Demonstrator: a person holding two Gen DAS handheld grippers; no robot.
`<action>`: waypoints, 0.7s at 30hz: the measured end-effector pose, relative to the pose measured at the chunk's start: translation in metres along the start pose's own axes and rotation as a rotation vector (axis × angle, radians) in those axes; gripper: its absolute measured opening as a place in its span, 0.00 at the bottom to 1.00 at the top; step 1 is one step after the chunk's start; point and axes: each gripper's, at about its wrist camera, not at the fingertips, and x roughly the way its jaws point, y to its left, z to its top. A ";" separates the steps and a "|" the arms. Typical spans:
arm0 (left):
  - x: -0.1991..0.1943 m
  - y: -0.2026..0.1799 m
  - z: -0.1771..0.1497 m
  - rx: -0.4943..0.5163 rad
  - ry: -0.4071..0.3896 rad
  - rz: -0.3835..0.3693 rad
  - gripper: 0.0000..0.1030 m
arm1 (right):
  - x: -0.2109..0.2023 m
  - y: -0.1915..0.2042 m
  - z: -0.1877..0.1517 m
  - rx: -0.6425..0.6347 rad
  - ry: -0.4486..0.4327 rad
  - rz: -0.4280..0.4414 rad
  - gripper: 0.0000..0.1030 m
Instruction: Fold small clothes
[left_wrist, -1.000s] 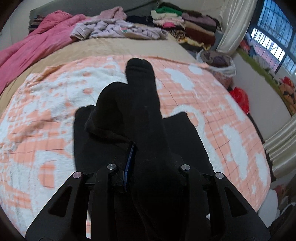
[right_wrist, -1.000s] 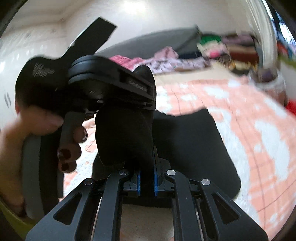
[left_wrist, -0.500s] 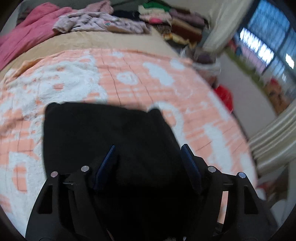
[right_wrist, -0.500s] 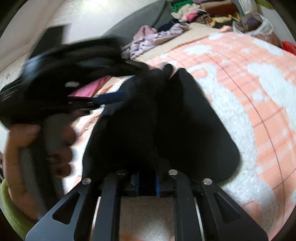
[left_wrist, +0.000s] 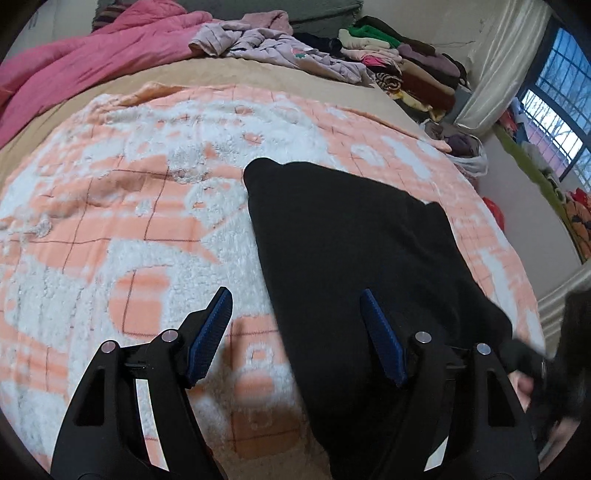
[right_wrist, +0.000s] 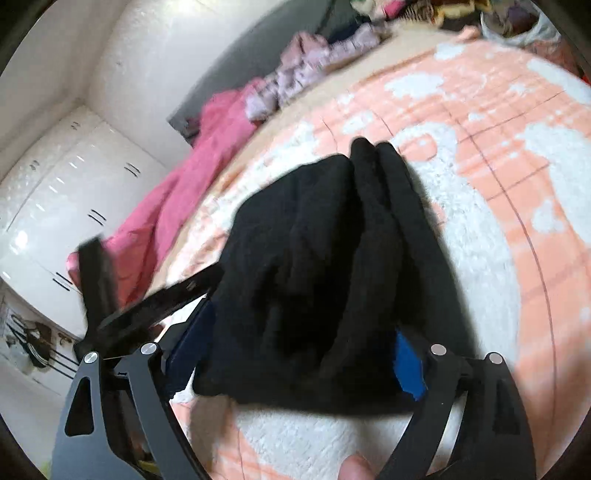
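The orange-and-white checked blanket lies bare to the left of the folded black garment and beyond it, giving open room there for a gripper. Along the far side of the bed a pink quilt, a crumpled lilac garment and a stack of folded clothes close off passage. In the right wrist view, the left gripper crowds the garment's left edge; bare blanket lies to its right.
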 end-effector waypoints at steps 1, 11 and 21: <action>-0.001 -0.002 -0.001 0.014 -0.005 0.007 0.62 | 0.005 -0.004 0.008 0.017 0.018 0.007 0.83; -0.005 -0.022 -0.005 0.125 -0.032 0.082 0.64 | 0.020 0.005 0.016 -0.139 0.047 -0.065 0.53; -0.003 -0.026 -0.007 0.087 -0.025 0.079 0.64 | 0.028 0.035 0.019 -0.424 -0.097 -0.211 0.21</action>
